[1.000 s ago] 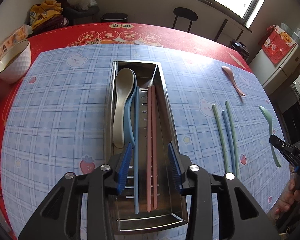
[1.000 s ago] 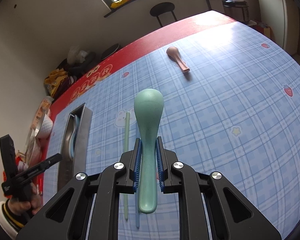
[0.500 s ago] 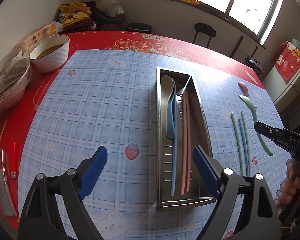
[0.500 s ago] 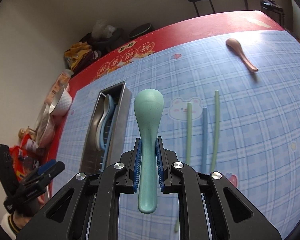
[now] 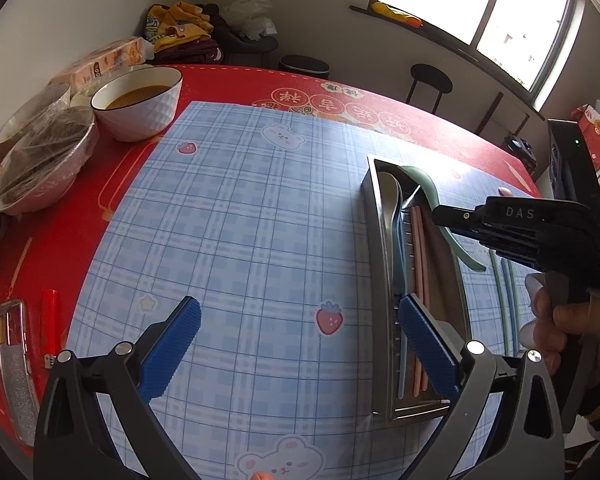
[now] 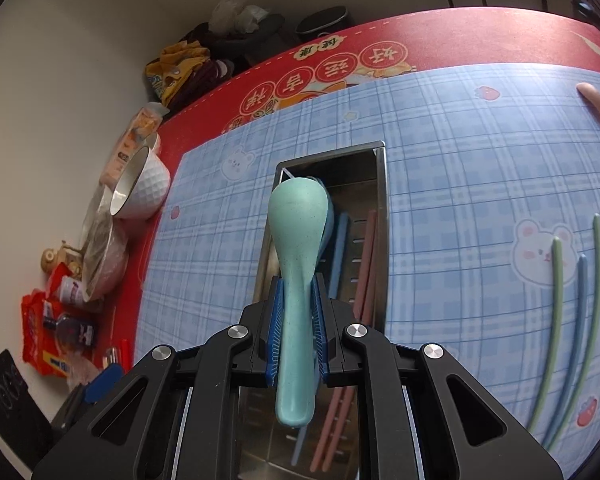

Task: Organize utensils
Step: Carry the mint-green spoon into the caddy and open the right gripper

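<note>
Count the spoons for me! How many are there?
4. The right gripper holds a green spoon above the metal tray. A grey spoon and a blue spoon lie inside it. A pink spoon lies on the tablecloth. Others may hide underneath.

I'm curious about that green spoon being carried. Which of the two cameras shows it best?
The right wrist view: the green spoon fills the middle, clamped between the right gripper fingers above the metal tray. The left wrist view shows the spoon from the side, smaller, its handle partly hidden by that gripper.
</note>
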A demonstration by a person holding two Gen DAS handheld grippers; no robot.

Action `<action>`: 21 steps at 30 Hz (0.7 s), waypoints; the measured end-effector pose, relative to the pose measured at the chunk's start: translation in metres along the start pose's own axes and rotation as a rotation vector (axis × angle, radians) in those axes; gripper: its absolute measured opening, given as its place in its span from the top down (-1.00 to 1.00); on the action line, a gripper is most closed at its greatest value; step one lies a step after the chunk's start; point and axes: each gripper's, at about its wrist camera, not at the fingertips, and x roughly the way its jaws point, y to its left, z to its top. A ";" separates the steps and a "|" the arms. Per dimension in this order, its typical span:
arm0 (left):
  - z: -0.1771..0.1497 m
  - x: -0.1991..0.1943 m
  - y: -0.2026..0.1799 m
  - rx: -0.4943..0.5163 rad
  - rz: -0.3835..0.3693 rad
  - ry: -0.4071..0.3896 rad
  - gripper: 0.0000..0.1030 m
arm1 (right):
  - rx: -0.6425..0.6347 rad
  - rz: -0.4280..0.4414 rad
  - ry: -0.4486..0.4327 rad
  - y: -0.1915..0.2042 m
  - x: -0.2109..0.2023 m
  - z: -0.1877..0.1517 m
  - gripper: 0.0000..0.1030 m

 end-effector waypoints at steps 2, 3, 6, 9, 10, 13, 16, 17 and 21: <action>0.000 0.001 0.007 -0.010 0.006 0.007 -0.88 | 0.035 0.006 0.009 0.001 0.009 0.003 0.72; 0.000 0.001 0.010 -0.014 0.008 0.008 -0.88 | 0.053 0.009 0.014 0.001 0.013 0.004 0.72; -0.001 0.001 0.017 -0.020 0.015 0.013 -0.88 | 0.103 0.022 0.027 0.001 0.025 0.007 0.72; -0.001 0.001 0.023 -0.024 0.022 0.016 -0.88 | 0.149 0.040 0.039 -0.001 0.033 0.008 0.71; -0.002 0.001 0.026 -0.025 0.023 0.017 -0.88 | 0.163 0.046 0.043 -0.001 0.035 0.007 0.71; -0.002 0.002 0.029 -0.028 0.027 0.023 -0.88 | 0.187 0.072 0.061 0.000 0.042 0.007 0.71; -0.002 0.003 0.029 -0.029 0.026 0.026 -0.88 | 0.192 0.078 0.063 0.001 0.045 0.009 0.70; -0.002 0.003 0.029 -0.029 0.026 0.026 -0.88 | 0.193 0.080 0.066 0.000 0.046 0.010 0.69; -0.003 0.004 0.027 -0.027 0.024 0.029 -0.88 | 0.183 0.063 0.064 -0.002 0.044 0.012 0.67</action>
